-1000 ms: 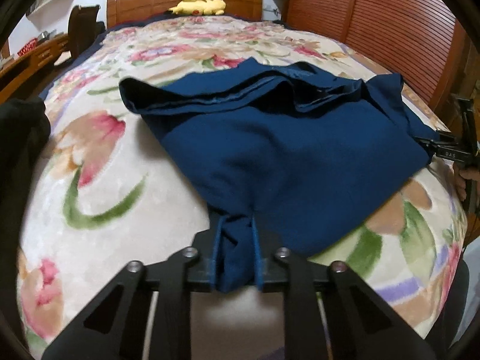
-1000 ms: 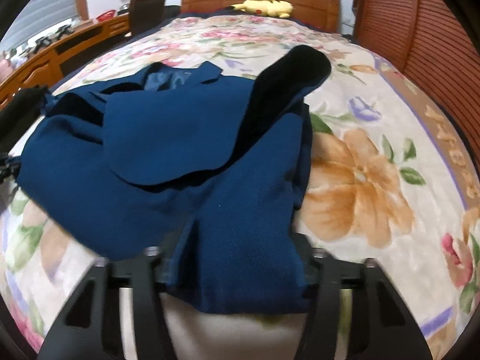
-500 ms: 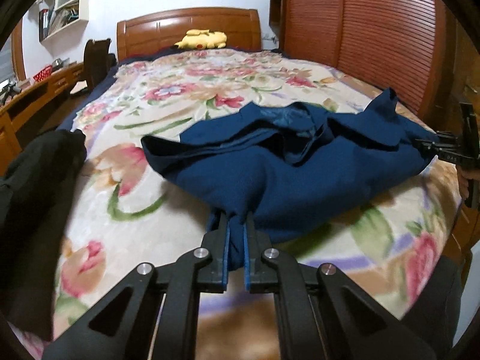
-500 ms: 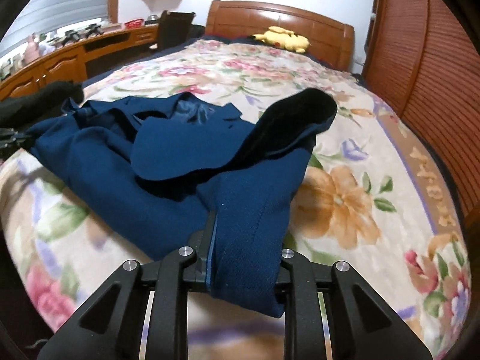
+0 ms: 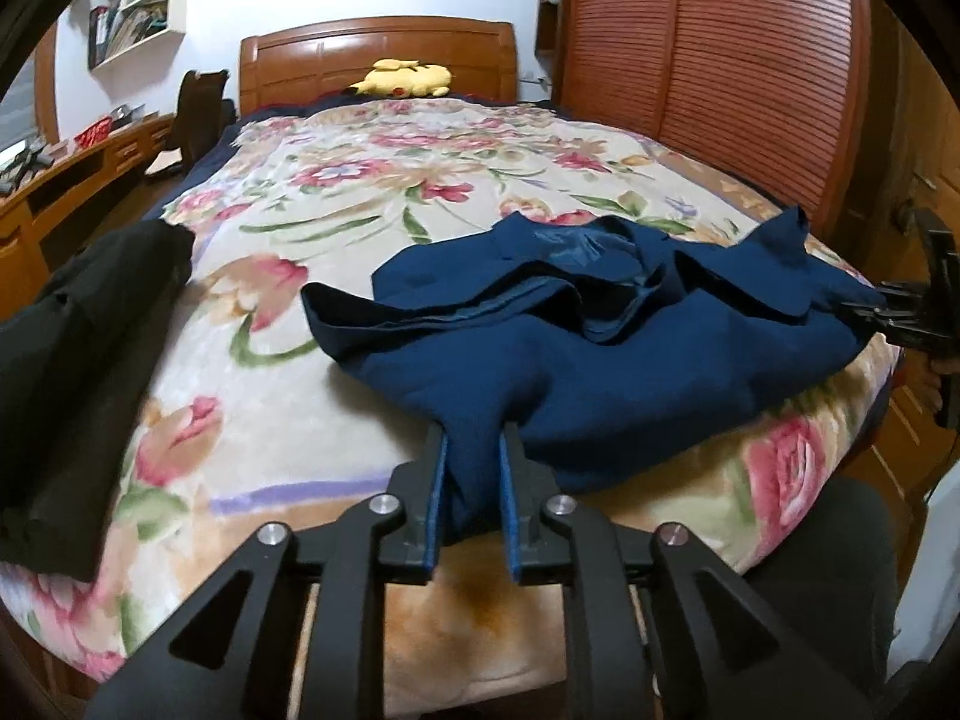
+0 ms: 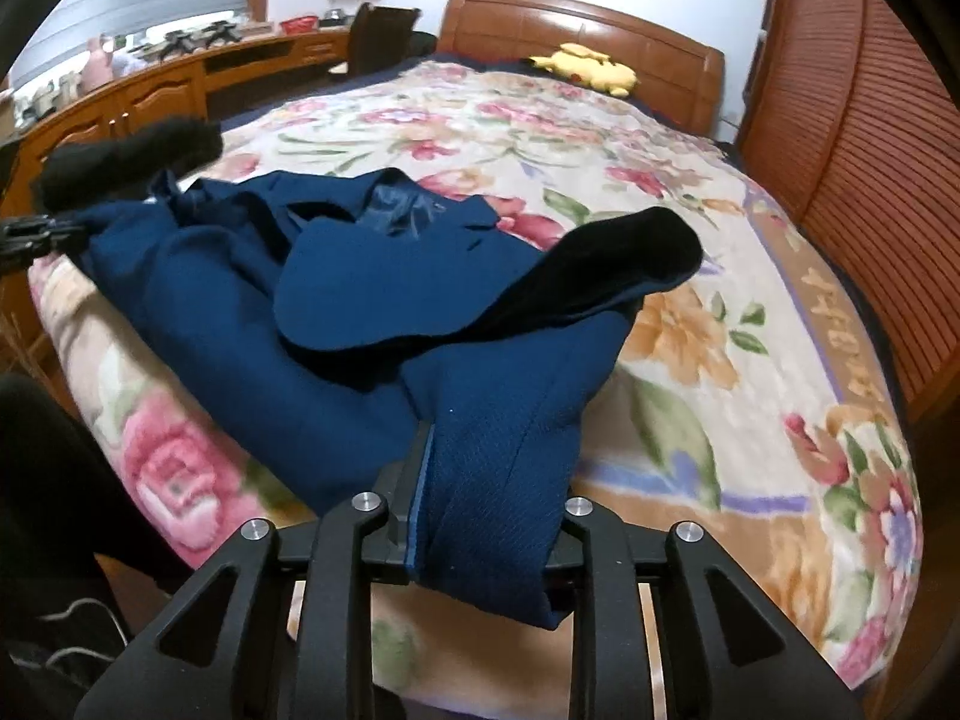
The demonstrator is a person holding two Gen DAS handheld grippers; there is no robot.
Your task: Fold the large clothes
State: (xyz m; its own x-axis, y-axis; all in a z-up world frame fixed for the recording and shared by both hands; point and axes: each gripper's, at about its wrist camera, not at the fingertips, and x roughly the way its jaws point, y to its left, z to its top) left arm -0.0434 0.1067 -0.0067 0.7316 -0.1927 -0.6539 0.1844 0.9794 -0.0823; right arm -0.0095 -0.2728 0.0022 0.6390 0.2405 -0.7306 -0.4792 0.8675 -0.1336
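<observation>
Right tongs (image 6: 483, 501) grip the navy jacket (image 6: 336, 300) hem over the floral blanket (image 6: 690, 276).

Both wrist views low at bed's (image 5: 336, 192) foot (close), facing headboard (image 6: 576, 24)

Even, soft indoor light, faint shadows, strong fisheye bending with dark vignetted corners, slight blur at the edges

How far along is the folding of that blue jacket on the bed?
Early. Done: the jacket lies on the bed, one flap turned over its middle. In hand: the left gripper and right gripper each pinch its near edge. Left: it is bunched, so flattening and the main folds remain.
</observation>
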